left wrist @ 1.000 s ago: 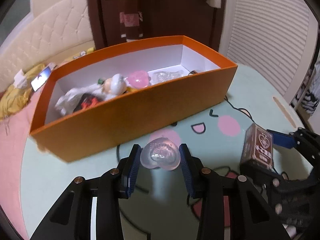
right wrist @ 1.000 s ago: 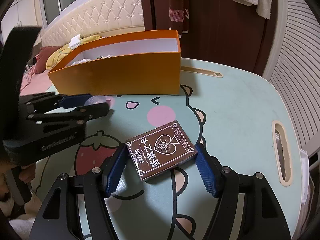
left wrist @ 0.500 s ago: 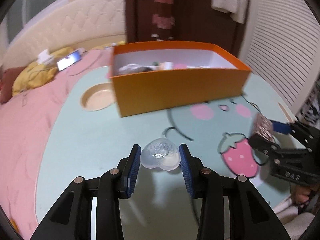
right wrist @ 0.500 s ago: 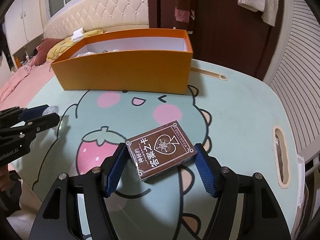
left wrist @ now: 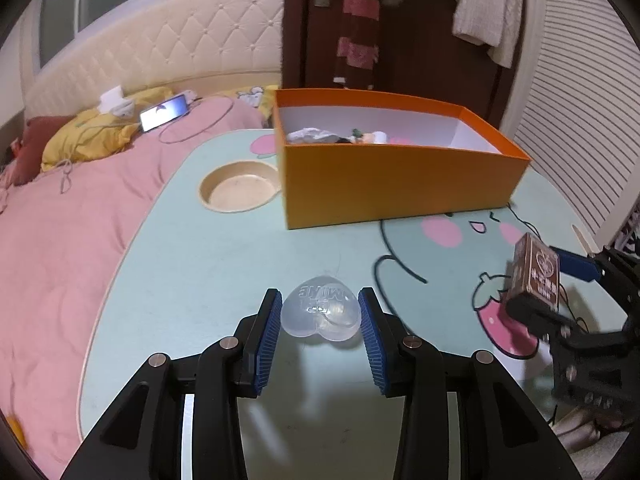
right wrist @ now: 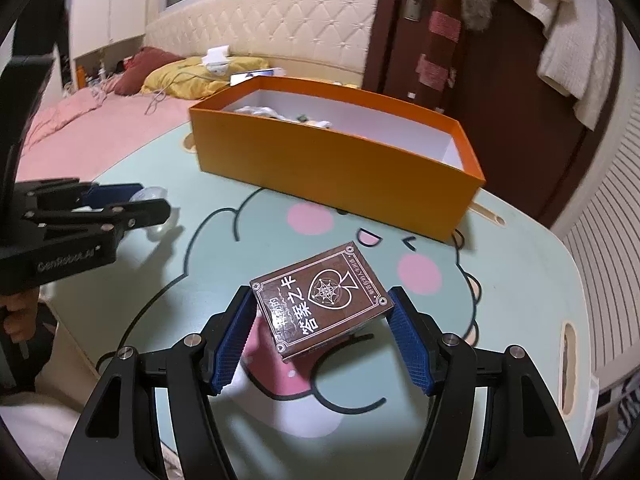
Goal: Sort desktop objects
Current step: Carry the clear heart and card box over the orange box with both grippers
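Observation:
A clear heart-shaped plastic case point(left wrist: 318, 310) is pinched between the blue pads of my left gripper point(left wrist: 320, 322), which is shut on it just above the mint-green table point(left wrist: 224, 280). My right gripper point(right wrist: 324, 330) is shut on a brown card box point(right wrist: 320, 300) with a spade emblem, tilted and lifted off the table. The orange box point(left wrist: 400, 184) stands beyond both, with several small items at its left end. From the left wrist the card box point(left wrist: 536, 276) shows at the right. From the right wrist the left gripper point(right wrist: 136, 204) shows at the left.
A round cup recess point(left wrist: 240, 192) lies in the table left of the orange box point(right wrist: 332, 168). An oval slot point(right wrist: 568, 364) is near the table's right edge. A bed with a pink quilt point(left wrist: 60, 240) and a lit phone point(left wrist: 164, 114) borders the left side.
My left gripper has drawn back and to the left from the orange box with the clear case still in it. The right gripper has rolled and shifted, still holding the card box.

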Demonstrator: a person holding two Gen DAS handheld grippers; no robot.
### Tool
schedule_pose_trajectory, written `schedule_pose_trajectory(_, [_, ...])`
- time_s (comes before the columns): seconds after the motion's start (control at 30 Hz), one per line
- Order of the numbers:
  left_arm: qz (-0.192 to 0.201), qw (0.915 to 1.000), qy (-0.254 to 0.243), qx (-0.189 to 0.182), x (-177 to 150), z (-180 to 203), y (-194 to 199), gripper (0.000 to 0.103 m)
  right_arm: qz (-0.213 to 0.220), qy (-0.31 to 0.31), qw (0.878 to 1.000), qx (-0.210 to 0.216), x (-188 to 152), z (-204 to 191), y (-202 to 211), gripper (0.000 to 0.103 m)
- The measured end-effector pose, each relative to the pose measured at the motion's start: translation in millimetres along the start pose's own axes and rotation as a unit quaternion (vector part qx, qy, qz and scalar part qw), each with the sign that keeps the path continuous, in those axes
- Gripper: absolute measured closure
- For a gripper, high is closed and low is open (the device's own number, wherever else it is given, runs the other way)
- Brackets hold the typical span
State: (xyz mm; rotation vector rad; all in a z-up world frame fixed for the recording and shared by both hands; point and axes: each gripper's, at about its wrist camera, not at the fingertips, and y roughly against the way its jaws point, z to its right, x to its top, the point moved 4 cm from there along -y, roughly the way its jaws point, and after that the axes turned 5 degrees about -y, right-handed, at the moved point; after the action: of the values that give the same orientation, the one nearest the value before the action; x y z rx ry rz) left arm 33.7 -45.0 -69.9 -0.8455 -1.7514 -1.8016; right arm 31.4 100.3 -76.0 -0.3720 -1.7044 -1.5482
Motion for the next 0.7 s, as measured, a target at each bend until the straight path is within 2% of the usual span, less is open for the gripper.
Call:
schedule_pose_trajectory(0.2, [0.013, 0.9984, -0.054, -0.015, 6.3, 34.6, 1.1, 0.065, 0.002, -0.061, 0.997, -0.044, -3.7, 30.0, 0.6, 0.035])
schedule_pose_trajectory(0.37, [0.016, 0.9965, -0.079, -0.019, 8.0, 47.7, 2.7, 0.065, 0.002, -0.076, 0.997, -0.028, -4.7, 35.3, 1.7, 0.035])
schedule_pose_trajectory(0.57, [0.000, 0.9989, -0.043, -0.018, 4.5, 29.0, -0.6, 0.066, 0.011, -0.027, 1.000, -0.003, -4.0, 10.9, 4.8, 0.035])
schedule_pose_trajectory(0.7, [-0.009, 0.9991, -0.037, -0.020, 1.4, 27.0, -3.9, 0.066, 0.005, -0.032, 0.999, -0.006, -4.5, 13.9, 2.2, 0.035])
